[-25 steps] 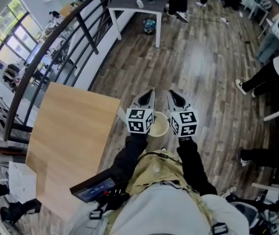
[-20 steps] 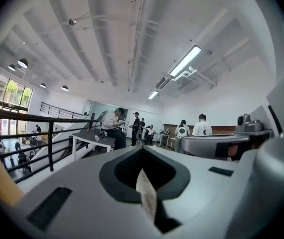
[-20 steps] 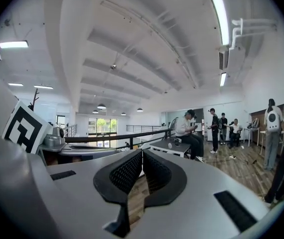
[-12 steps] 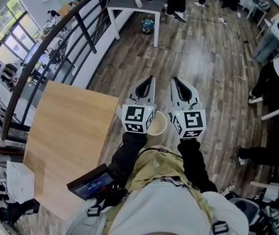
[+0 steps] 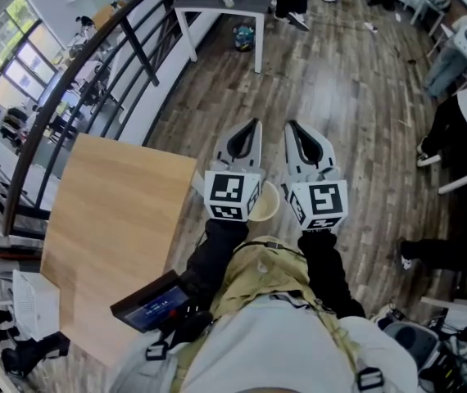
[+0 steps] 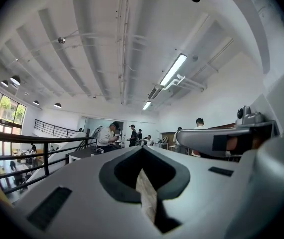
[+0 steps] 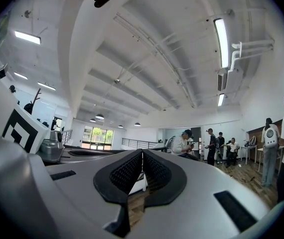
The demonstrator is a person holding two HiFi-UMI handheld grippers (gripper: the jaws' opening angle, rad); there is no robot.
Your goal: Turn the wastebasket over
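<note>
pale matt wood grain on the table top (image 5: 111,219); glossy dark wood planks across the floor (image 5: 356,113); dark painted metal for the railing (image 5: 133,53); smooth matt grey plastic on left gripper (image 5: 255,125) and right gripper (image 5: 292,127), with rough dimpled black pads (image 7: 126,175); smooth cream wastebasket (image 5: 268,205), plastic-looking.

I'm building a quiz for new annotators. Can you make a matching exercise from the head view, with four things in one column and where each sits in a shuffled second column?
Things:
1. cream round wastebasket
2. light wooden tabletop
3. grey table with white legs
4. black device with a lit screen

Places:
A. top edge of the view
B. at the waist of the person
C. centre of the view
D. left side of the view

Pairs: 1-C, 2-D, 3-A, 4-B
</note>
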